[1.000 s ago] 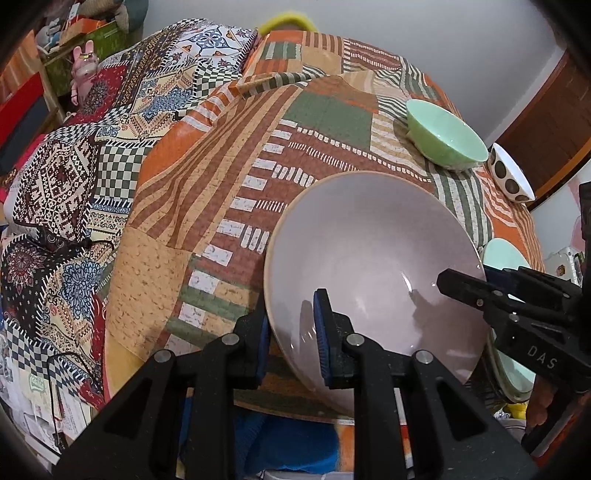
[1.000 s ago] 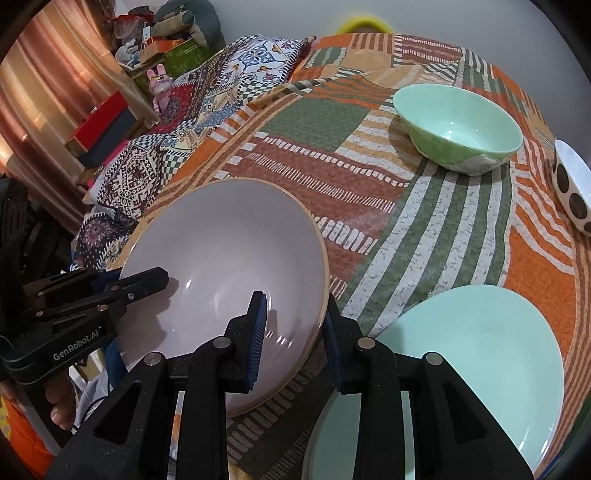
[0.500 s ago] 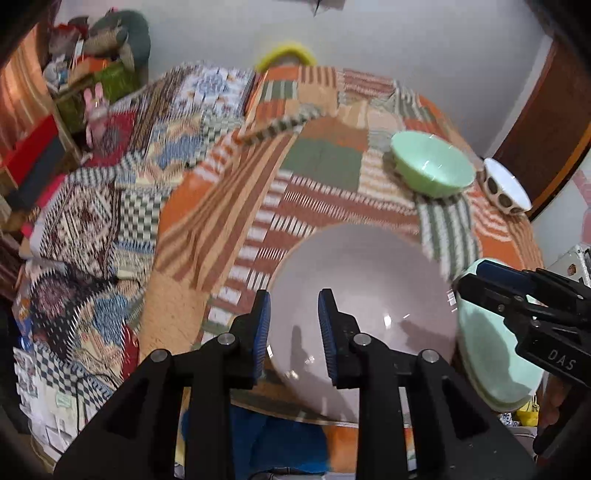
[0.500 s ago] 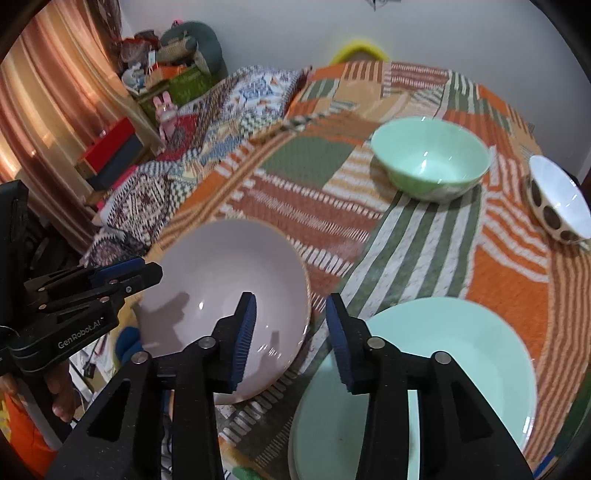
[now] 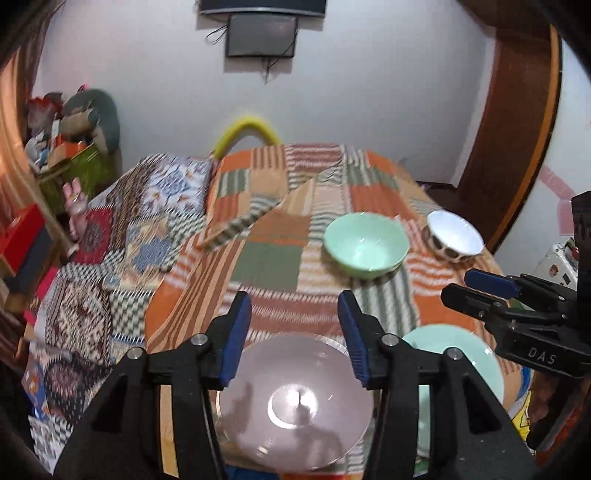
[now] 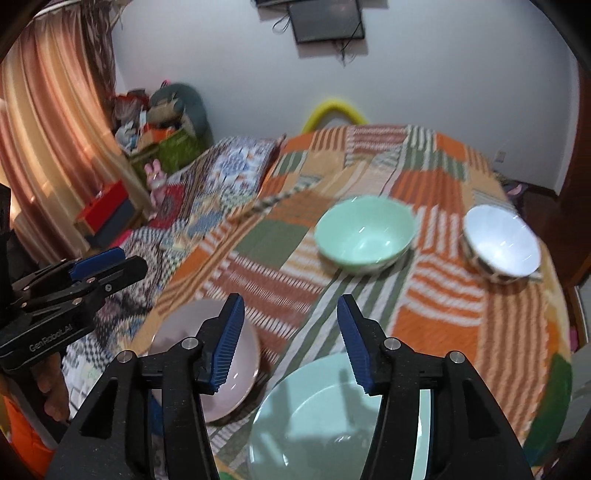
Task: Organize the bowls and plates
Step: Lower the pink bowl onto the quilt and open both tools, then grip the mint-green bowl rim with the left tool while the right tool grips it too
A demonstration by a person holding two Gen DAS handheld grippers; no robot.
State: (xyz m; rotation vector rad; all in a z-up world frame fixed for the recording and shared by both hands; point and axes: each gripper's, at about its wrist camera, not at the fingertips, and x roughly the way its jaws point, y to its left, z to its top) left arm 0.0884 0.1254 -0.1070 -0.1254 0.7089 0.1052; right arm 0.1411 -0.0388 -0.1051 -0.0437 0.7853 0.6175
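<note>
A pale pink plate point(image 5: 295, 402) point(image 6: 236, 365) lies at the near edge of the patchwork-covered table point(image 5: 266, 266), beside a mint green plate point(image 5: 461, 354) point(image 6: 332, 413). Farther back stand a mint green bowl point(image 5: 365, 245) point(image 6: 365, 230) and a white bowl with dark spots point(image 5: 454, 236) point(image 6: 502, 245). My left gripper point(image 5: 295, 332) hovers above the pink plate, jaws opening, nothing between them. My right gripper point(image 6: 290, 339) hangs over the gap between the two plates, jaws opening and empty too.
A patterned blanket point(image 5: 110, 240) covers a bed left of the table. Boxes and soft toys point(image 6: 162, 118) pile up by the curtain point(image 6: 48, 140). A yellow chair back point(image 5: 247, 133) stands behind the table. A dark screen point(image 6: 325, 18) hangs on the wall.
Both grippers let go of the pink plate's rim, spread their jaws and rose away from the table. The plate now lies flat at the near edge.
</note>
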